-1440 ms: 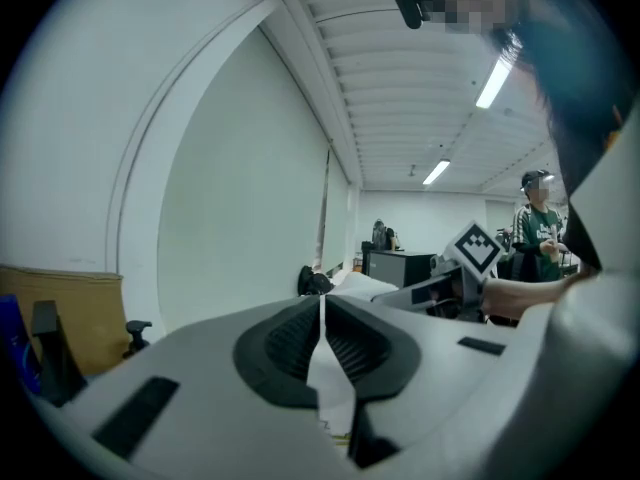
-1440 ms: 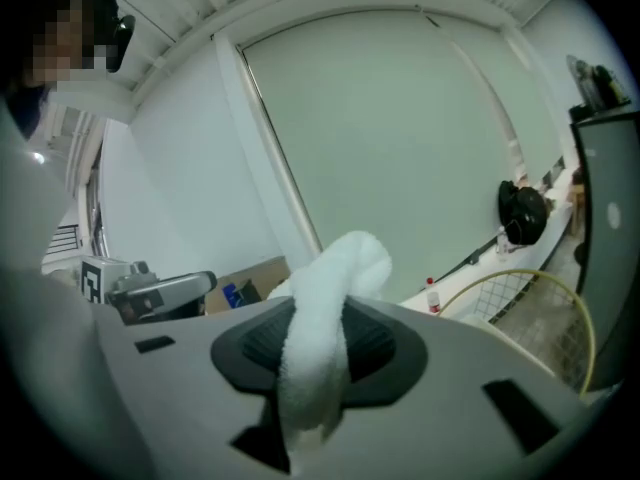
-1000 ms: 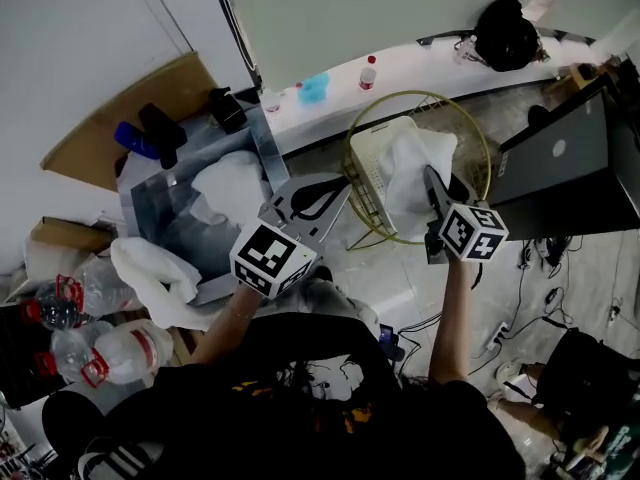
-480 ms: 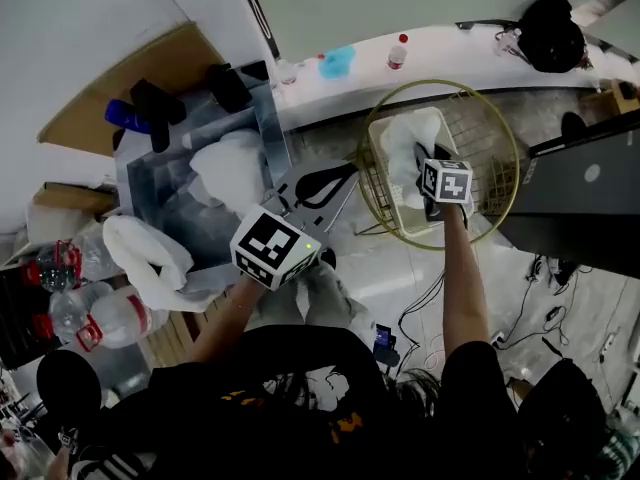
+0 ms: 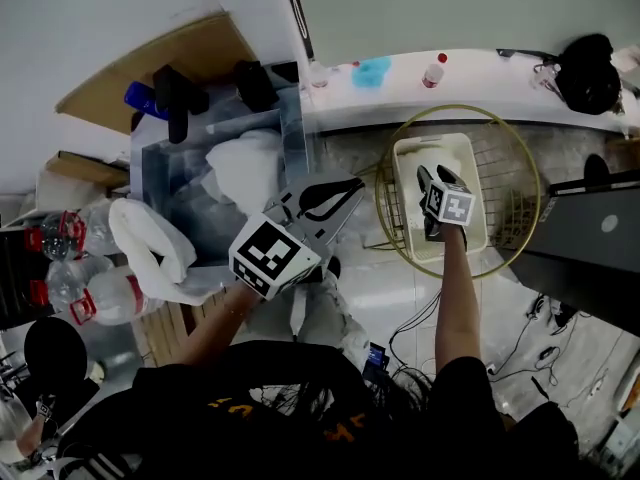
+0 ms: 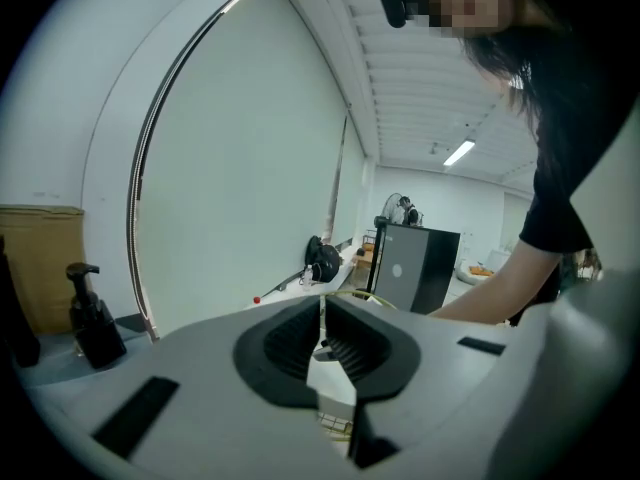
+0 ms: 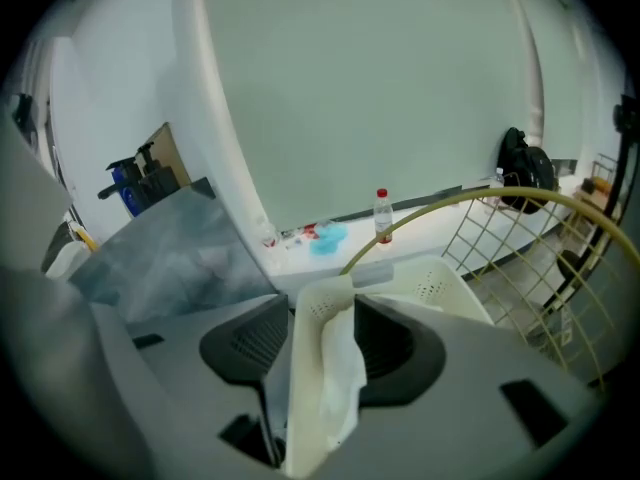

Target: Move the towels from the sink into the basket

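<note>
A white towel (image 5: 245, 168) lies in the metal sink (image 5: 165, 183), and a second towel (image 5: 145, 250) hangs over the sink's front edge. The white plastic basket (image 5: 470, 148) stands inside a gold wire frame (image 5: 522, 173). My right gripper (image 5: 432, 176) is down inside the basket. Its jaws have just been opening, and a white towel (image 7: 335, 368) hangs loosely between them beside the basket's wall (image 7: 440, 278). My left gripper (image 5: 355, 183) hovers between sink and basket, shut on nothing; its pads meet in the left gripper view (image 6: 322, 313).
Black and blue soap dispensers (image 5: 175, 98) stand behind the sink. Plastic bottles (image 5: 95, 303) lie at the left. A red-capped bottle (image 5: 433, 70) and a black bag (image 5: 587, 73) sit on the white ledge. A dark case (image 5: 590, 253) stands right of the basket.
My right gripper has dropped with the towel from above the basket down into it, and its jaws have spread. The left gripper has sunk a little towards the sink's corner.
</note>
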Motion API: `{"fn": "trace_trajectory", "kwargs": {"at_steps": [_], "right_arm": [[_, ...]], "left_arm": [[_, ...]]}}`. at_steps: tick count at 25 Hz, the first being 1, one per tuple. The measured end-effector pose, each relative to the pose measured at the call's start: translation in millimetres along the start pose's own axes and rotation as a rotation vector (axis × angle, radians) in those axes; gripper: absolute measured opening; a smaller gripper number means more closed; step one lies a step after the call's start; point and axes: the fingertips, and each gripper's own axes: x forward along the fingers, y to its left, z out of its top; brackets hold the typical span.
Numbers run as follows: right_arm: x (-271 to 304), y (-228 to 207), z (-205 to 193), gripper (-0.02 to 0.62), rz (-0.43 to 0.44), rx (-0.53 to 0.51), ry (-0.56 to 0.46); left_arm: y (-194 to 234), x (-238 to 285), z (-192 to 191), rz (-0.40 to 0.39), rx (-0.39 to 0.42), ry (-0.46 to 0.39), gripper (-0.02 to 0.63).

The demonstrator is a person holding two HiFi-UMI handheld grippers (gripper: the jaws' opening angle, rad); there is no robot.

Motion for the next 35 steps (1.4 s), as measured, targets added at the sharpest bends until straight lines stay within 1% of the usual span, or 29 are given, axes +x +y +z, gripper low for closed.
{"fn": "trace_trajectory", "kwargs": {"at_steps": [5, 8, 15, 18, 24, 27, 32, 35], "right_arm": [[-40.1, 29.9, 28.9, 0.198, 0.058, 0.003, -0.119], [-73.1, 59.2, 53.6, 0.192, 0.102, -0.030, -0.195], [-148.8, 151.9, 97.9, 0.170, 0.206, -0.124, -0.355], [-172.1, 198.8, 106.5, 0.164, 0.250, -0.155, -0.394], [-191.0, 295.7, 104.8, 0.164, 0.323, -0.244, -0.400], [-191.0, 347.4, 100.7, 0.164, 0.378, -0.264, -0.395], [-172.6, 428.3, 84.8, 0.167, 0.464, -0.308, -0.353], [-148.6, 464.3, 71.8, 0.176, 0.489, -0.352, -0.302]], "left_arm": [[1.1, -16.5, 8.0, 0.017, 0.000, -0.014, 0.020], [4.6, -29.9, 14.2, 0.037, -0.002, -0.034, 0.020], [14.4, -78.6, 16.6, 0.090, 0.020, -0.056, 0.020], [22.8, -110.3, 11.9, 0.125, 0.009, -0.061, 0.020], [50.7, -184.4, -4.7, 0.212, -0.018, -0.074, 0.020], [70.2, -226.7, -17.2, 0.270, -0.027, -0.072, 0.020], [101.4, -297.6, -45.1, 0.361, -0.046, -0.055, 0.020], [118.4, -334.6, -64.9, 0.414, -0.070, -0.046, 0.020]]}}
